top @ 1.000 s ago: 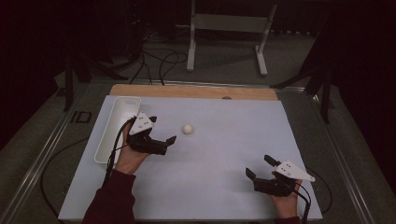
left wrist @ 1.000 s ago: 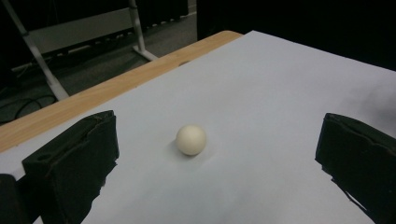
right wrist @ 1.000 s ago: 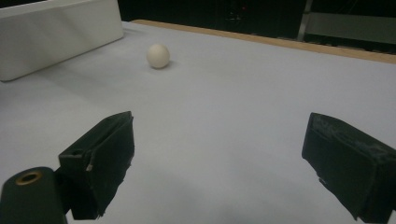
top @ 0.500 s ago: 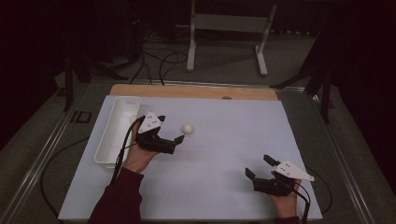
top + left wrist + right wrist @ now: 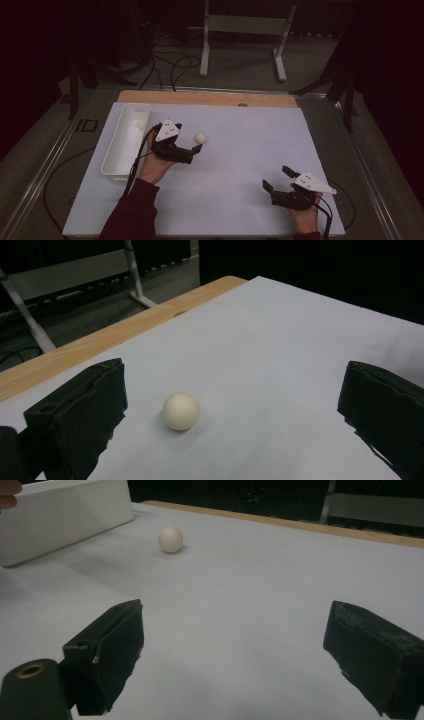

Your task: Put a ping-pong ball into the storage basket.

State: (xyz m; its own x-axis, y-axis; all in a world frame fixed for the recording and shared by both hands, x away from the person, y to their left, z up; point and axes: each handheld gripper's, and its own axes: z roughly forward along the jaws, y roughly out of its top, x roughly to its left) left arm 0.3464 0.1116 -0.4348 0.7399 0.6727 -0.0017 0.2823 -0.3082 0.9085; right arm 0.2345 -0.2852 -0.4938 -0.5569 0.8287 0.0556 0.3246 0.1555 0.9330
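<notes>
Around the desk (image 5: 320, 150) the room is dark: a grey floor with loose black cables and a pale metal stand (image 5: 243, 30) lie beyond its far edge. A white sheet covers most of the desk, leaving a strip of bare wood along that far edge. At the desk's left side sits a long white tray (image 5: 120, 150), with a small pale ball (image 5: 140, 123) at its far end. Just right of the tray, the left tool (image 5: 187, 147) is held low over the desk, its jaws spread wide and gripping nothing. A second white ball (image 5: 201, 138) rests on the desk, just beyond the jaw tips; in the left gripper view this ball (image 5: 181, 411) lies between them, nearer the left jaw, touching neither. Near the desk's front right corner, the right tool (image 5: 280, 182) is also released, jaws wide apart and empty.
</notes>
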